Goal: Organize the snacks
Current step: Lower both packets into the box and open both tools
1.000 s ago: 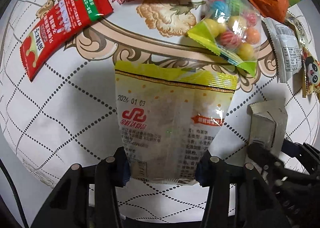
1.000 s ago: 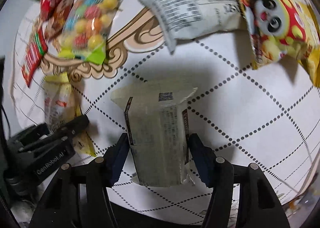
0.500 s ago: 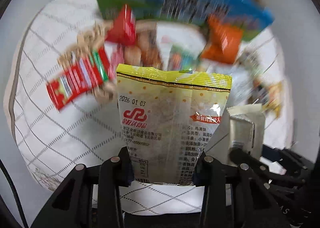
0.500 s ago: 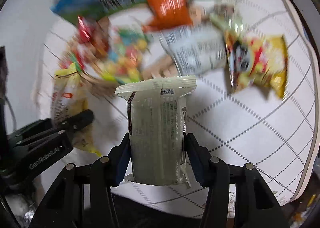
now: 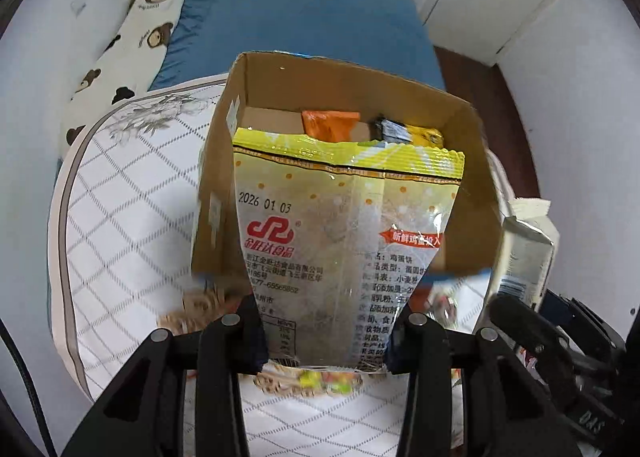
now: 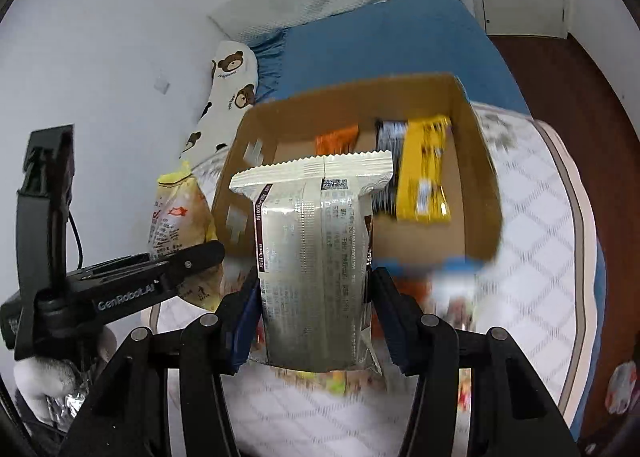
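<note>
My left gripper (image 5: 326, 331) is shut on a yellow-topped clear snack bag (image 5: 340, 233) and holds it upright in front of an open cardboard box (image 5: 352, 81). My right gripper (image 6: 314, 323) is shut on a silver-white snack packet (image 6: 314, 257), also raised before the box (image 6: 280, 125). The box holds an orange packet (image 5: 330, 123), a dark packet and a yellow packet (image 6: 426, 173). The silver packet shows at the right of the left wrist view (image 5: 526, 253). The yellow bag and left gripper show at the left of the right wrist view (image 6: 178, 225).
The box stands on a white quilted cloth (image 5: 120, 217) over a blue bed (image 5: 312, 25). A bear-print pillow (image 5: 132, 29) lies at the left by the wall. Blurred loose snacks lie on the cloth below the grippers (image 6: 332, 381). Brown floor (image 6: 560, 73) is to the right.
Both grippers have lifted their packets off the cloth and tilted up toward the cardboard box. The loose snacks have dropped out of the middle of both views.
</note>
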The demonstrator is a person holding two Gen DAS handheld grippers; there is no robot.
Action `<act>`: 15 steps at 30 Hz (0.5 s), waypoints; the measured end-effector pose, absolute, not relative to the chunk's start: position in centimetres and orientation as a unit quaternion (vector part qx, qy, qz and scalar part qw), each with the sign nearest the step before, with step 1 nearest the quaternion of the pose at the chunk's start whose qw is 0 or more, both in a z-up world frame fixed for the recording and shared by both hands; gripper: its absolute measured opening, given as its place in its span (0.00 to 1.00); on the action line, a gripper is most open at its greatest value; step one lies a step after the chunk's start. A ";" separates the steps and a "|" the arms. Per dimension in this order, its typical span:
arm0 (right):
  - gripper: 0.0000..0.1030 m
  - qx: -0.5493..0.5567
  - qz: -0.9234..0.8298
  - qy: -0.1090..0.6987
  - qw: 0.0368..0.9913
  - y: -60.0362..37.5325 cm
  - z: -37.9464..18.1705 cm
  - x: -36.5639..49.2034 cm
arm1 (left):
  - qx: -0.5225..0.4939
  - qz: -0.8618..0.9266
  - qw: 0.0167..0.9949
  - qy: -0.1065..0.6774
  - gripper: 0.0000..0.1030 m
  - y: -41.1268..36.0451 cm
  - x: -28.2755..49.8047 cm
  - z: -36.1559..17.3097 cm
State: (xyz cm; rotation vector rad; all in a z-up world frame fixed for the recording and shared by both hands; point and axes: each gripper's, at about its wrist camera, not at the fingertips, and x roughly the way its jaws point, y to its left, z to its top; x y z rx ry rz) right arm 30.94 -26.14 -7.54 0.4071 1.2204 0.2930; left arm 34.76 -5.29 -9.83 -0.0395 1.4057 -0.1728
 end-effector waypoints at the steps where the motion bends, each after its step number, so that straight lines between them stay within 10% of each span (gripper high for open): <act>1: 0.55 0.187 0.135 0.571 0.788 -25.5 -8.1 32.1 | -0.020 -0.075 0.750 0.657 0.37 -5.4 36.4 -9.9; 15: 0.55 0.141 0.115 0.655 0.733 -21.3 -19.1 42.9 | -0.006 -0.046 0.663 0.747 0.37 -4.6 43.5 -20.8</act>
